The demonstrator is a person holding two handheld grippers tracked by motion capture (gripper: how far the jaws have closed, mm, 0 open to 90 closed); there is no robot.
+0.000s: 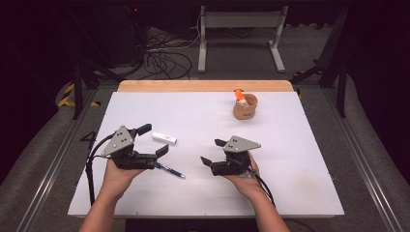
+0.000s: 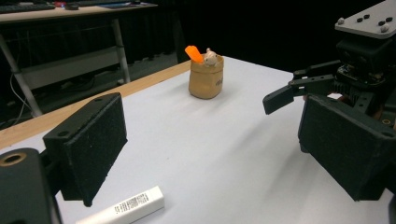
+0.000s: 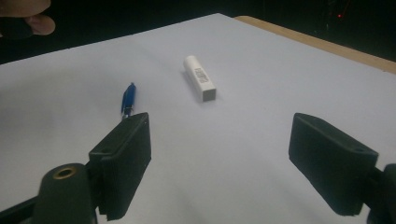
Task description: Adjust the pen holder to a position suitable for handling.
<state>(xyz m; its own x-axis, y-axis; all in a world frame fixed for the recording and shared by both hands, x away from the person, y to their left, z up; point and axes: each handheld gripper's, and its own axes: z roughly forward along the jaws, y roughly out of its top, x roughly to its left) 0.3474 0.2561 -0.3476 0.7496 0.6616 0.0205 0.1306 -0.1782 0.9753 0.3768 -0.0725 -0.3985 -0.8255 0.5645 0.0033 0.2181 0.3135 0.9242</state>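
Jaws of both the left gripper [image 1: 152, 140] and right gripper [image 1: 212, 152] stand spread, holding nothing. Between them on the white desk [image 1: 290, 159] lie a white stick-shaped tube [image 1: 164, 137] and, nearer the left gripper, a blue pen [image 1: 170, 170].

I see a small white box [image 1: 164, 137] with a barcode label lying flat on the worktop [image 1: 290, 145], and a blue pen [image 1: 170, 170] flat just beside it, nearer me.

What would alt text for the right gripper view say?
Two open black jaws of the right gripper frame a white table, nothing between them. Beyond lie a white barcoded stick and, left of it, a blue pen.
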